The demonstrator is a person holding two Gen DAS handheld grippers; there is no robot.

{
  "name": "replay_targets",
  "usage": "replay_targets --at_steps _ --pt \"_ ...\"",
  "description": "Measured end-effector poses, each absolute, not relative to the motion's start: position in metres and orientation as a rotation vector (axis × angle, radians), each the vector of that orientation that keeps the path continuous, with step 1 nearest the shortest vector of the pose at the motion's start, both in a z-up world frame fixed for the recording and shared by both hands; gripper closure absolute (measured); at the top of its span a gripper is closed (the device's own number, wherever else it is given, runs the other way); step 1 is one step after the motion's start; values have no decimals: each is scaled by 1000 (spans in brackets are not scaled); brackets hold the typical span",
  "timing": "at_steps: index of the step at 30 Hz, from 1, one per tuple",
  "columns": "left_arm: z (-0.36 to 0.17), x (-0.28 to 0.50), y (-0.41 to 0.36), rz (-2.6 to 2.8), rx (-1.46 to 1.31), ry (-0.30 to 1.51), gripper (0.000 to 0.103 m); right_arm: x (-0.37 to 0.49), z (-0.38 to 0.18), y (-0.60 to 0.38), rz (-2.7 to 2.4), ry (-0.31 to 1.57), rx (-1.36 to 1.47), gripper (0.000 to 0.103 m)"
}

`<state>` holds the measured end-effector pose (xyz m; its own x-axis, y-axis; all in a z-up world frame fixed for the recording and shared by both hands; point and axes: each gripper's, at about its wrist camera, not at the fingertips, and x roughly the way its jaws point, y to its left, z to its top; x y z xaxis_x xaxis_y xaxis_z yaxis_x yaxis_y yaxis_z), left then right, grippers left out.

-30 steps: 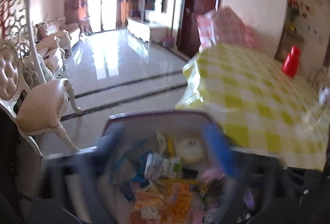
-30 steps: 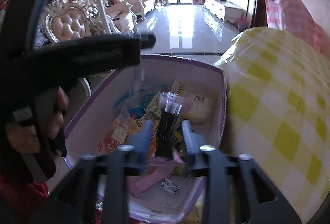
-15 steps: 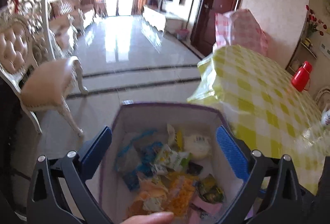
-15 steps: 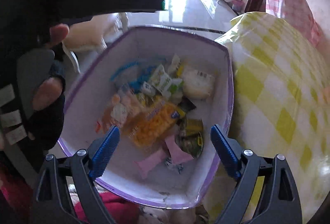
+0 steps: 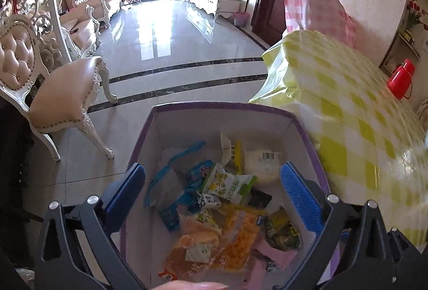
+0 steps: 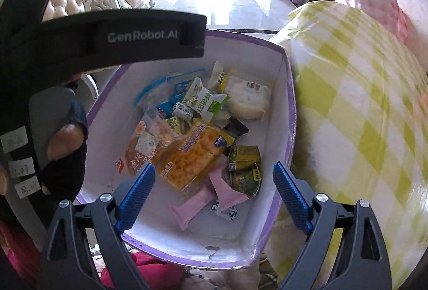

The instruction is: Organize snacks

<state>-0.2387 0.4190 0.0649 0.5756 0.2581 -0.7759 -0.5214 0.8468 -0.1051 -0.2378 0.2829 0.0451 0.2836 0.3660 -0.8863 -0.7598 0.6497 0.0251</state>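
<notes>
A: Where are the snacks?

B: Piled in the purple-rimmed box (image 6: 286,113), which sits just beside the table (image 6: 361,108) with the yellow checked cloth. A yellow cracker pack (image 6: 192,156) lies in the middle, a green and white packet (image 6: 203,100) above it, a pale round bun (image 6: 247,101) in the far right corner, and two pink packets (image 6: 214,196) nearer the front.

A: And the right gripper (image 6: 214,199)?

B: Its blue pads are spread wide over the near part of the box; the jaws have just been opening, and nothing is pinched between them.

A: The left gripper (image 5: 214,191)?

B: Also spread wide, pointing down over the same box (image 5: 224,105), with nothing between the pads. In the right wrist view a gloved hand (image 6: 61,145) holds its black handle at the box's left side.

A: Anything else around?

B: A cream chair (image 5: 61,97) stands on the tiled floor to the left, and a red jug (image 5: 400,78) stands on the far side of the table (image 5: 347,103).
</notes>
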Motion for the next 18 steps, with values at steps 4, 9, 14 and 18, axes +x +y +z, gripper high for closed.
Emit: replay_targets --at_steps 4,9,14,18 --pt "63 -238 420 473 -341 847 2 -237 44 283 783 1032 -446 16" --pt "62 -237 421 478 -342 855 2 -235 44 282 774 1033 -439 16" --pt "60 -234 418 476 -335 860 2 -232 44 280 763 1032 -432 16" --pt "59 -234 418 476 -334 865 2 -230 43 280 757 1034 -429 16"
